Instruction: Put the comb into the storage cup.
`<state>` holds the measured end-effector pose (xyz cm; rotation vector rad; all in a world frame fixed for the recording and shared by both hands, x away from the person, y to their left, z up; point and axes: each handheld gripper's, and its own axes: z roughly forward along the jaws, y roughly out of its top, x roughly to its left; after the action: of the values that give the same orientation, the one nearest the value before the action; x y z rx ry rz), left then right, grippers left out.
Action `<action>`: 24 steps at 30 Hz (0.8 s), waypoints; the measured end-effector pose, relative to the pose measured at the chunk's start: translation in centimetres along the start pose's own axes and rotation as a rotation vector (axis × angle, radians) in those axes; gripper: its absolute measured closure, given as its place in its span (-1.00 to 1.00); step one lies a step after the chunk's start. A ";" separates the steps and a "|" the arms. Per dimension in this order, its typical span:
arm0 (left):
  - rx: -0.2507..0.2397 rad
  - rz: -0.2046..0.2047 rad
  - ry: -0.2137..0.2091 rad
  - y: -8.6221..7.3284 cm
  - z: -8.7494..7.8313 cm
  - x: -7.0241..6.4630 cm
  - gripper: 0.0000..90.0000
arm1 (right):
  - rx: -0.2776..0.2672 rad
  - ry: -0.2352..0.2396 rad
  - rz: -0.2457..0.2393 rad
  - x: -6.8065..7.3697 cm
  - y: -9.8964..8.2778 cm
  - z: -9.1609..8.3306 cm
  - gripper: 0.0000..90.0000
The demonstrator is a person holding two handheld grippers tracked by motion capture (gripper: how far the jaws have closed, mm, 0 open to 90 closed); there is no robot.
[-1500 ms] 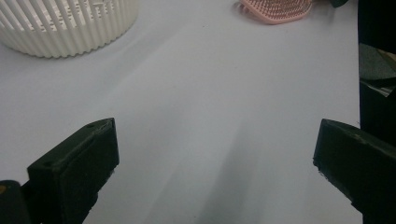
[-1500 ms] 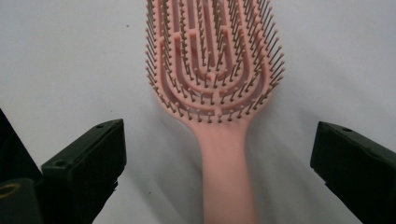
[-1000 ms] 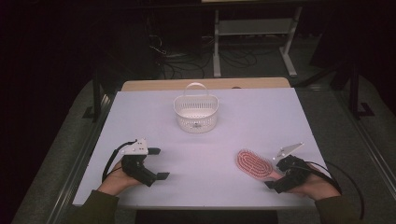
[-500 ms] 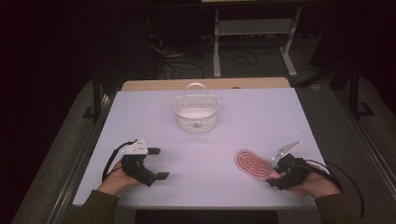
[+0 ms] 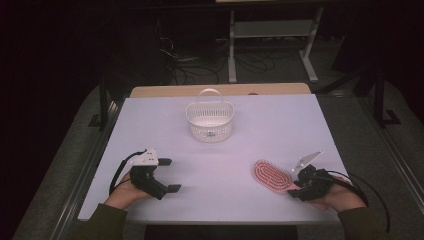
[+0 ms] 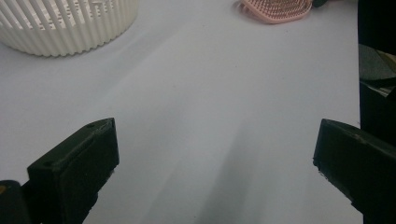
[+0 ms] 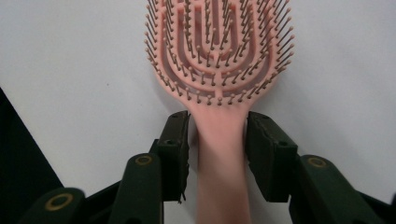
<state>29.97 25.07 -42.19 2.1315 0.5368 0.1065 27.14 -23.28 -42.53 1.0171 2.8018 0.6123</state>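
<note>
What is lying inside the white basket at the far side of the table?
In the high view, the white basket holds one small dark object on its floor; it is too small to identify. The near wall covers part of the floor, so more could be lying there.

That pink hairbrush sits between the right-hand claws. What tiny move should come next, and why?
Probably finish closing. The right gripper has just been closing its jaws around the handle of the pink hairbrush, yet a thin gap seems to remain on each side, so the pads do not press on it. The brush lies flat on the table; lifting now would likely leave it behind.
</note>
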 end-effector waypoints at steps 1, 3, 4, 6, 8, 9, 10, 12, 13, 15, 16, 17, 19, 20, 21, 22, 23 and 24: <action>0.000 0.000 0.000 0.0 0.0 0.0 -1.00 | 0.004 -0.003 -0.001 0.0 0.0 0.0 0.36; 0.000 0.000 0.000 0.0 0.0 0.0 -1.00 | 0.016 -0.010 -0.008 0.1 0.1 0.1 0.42; 0.000 0.001 0.000 0.0 0.0 0.0 -1.00 | 0.016 -0.010 -0.008 0.1 0.1 0.1 0.42; 0.000 0.000 0.000 0.0 0.0 0.0 -1.00 | 0.025 -0.011 -0.016 0.1 0.2 0.1 0.46; 0.000 0.000 0.000 0.0 0.0 0.0 -1.00 | 0.034 -0.015 -0.020 0.2 0.4 0.1 0.47; 0.000 0.000 -0.001 0.0 0.0 0.0 -1.00 | 0.040 -0.017 -0.023 0.2 0.4 0.1 0.47; 0.000 0.000 0.000 0.0 0.1 0.0 -1.00 | 0.043 -0.018 -0.024 0.3 0.5 0.1 0.47; 0.001 0.000 -0.001 0.0 0.1 0.0 -1.00 | 0.045 -0.019 -0.029 0.3 0.5 0.2 0.47; 0.002 0.002 -0.001 0.0 0.1 0.0 -1.00 | 0.046 -0.018 -0.030 0.3 0.5 0.2 0.48; 0.003 0.002 -0.001 0.0 0.1 0.0 -1.00 | 0.047 -0.017 -0.031 0.3 0.5 0.2 0.49; 0.002 0.001 -0.001 0.0 0.1 0.0 -1.00 | 0.047 -0.015 -0.032 0.3 0.5 0.2 0.50; 0.002 0.002 -0.001 0.0 0.1 0.0 -1.00 | 0.047 -0.015 -0.032 0.3 0.5 0.2 0.50; 0.002 0.001 -0.001 0.0 0.1 0.0 -1.00 | 0.051 -0.012 -0.032 0.2 0.6 0.2 0.51; 0.003 0.002 -0.001 0.0 0.1 0.0 -1.00 | 0.053 -0.011 -0.035 0.2 0.6 0.2 0.51; 0.002 0.001 -0.001 0.0 0.1 0.0 -1.00 | 0.055 -0.010 -0.036 0.2 0.6 0.2 0.51; 0.002 0.000 0.000 0.0 0.1 0.0 -1.00 | 0.055 -0.010 -0.036 0.2 0.6 0.2 0.52; 0.001 0.000 0.001 0.0 0.1 0.0 -1.00 | 0.056 -0.009 -0.036 0.2 0.6 0.2 0.52; 0.001 -0.001 0.000 0.0 0.1 0.0 -1.00 | 0.056 -0.010 -0.038 0.2 0.6 0.2 0.52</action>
<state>30.00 25.04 -42.24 2.1327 0.5378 0.1064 27.40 -22.65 -42.42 0.9712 2.8379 0.5260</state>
